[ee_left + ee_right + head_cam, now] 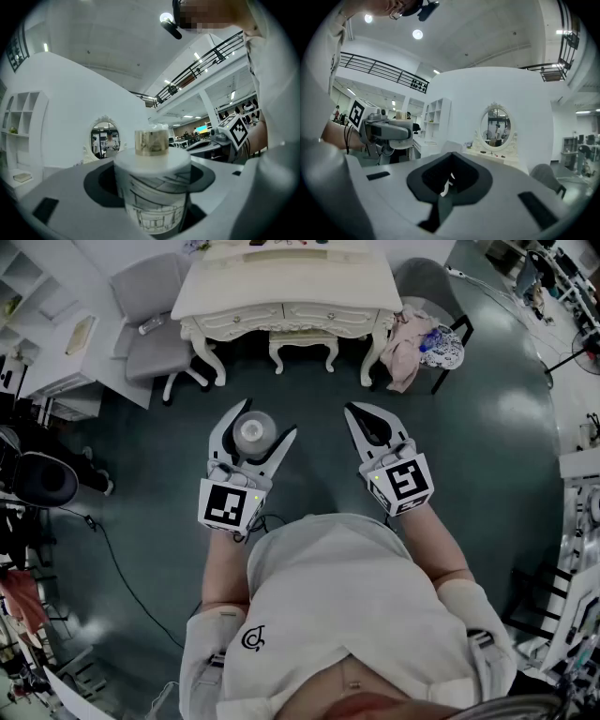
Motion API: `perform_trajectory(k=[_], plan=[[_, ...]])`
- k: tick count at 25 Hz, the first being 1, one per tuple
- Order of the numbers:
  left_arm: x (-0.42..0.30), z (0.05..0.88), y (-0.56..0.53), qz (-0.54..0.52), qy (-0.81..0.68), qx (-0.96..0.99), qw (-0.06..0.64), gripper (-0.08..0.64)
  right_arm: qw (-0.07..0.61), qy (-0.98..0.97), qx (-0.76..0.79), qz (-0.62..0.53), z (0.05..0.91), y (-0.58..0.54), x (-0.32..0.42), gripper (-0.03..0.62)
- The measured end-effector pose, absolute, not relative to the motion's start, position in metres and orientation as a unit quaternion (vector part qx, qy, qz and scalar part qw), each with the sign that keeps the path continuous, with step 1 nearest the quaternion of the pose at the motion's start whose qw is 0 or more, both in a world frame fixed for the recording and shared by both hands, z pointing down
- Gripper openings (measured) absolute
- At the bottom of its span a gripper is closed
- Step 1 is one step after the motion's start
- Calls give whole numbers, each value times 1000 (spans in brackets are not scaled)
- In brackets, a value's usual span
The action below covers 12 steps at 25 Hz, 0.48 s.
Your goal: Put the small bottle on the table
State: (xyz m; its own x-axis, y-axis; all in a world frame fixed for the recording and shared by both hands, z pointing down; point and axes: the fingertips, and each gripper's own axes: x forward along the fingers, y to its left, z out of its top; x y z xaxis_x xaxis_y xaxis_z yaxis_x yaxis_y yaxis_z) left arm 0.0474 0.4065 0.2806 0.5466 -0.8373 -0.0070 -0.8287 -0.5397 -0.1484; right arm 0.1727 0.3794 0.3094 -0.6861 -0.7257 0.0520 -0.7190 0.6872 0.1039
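My left gripper is shut on the small bottle, a white bottle with line drawings and a gold cap, held upright in the air over the dark floor. In the left gripper view the bottle fills the hollow between the pads. My right gripper hangs beside it, shut and with nothing between its jaws. The white dressing table stands further ahead, apart from both grippers. From the right gripper view the left gripper shows at the left.
A small white stool sits under the table's front. A grey chair stands to the table's left, and another chair with clothes and a bag to its right. An oval mirror rises on the table. A cable trails over the floor.
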Motion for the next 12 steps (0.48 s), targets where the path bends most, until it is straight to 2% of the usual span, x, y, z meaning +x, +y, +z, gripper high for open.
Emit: perform_trajectory(k=[12], plan=[[35, 273, 413, -11, 475, -877, 71, 351, 43, -917, 396, -35, 309, 386, 159, 6]])
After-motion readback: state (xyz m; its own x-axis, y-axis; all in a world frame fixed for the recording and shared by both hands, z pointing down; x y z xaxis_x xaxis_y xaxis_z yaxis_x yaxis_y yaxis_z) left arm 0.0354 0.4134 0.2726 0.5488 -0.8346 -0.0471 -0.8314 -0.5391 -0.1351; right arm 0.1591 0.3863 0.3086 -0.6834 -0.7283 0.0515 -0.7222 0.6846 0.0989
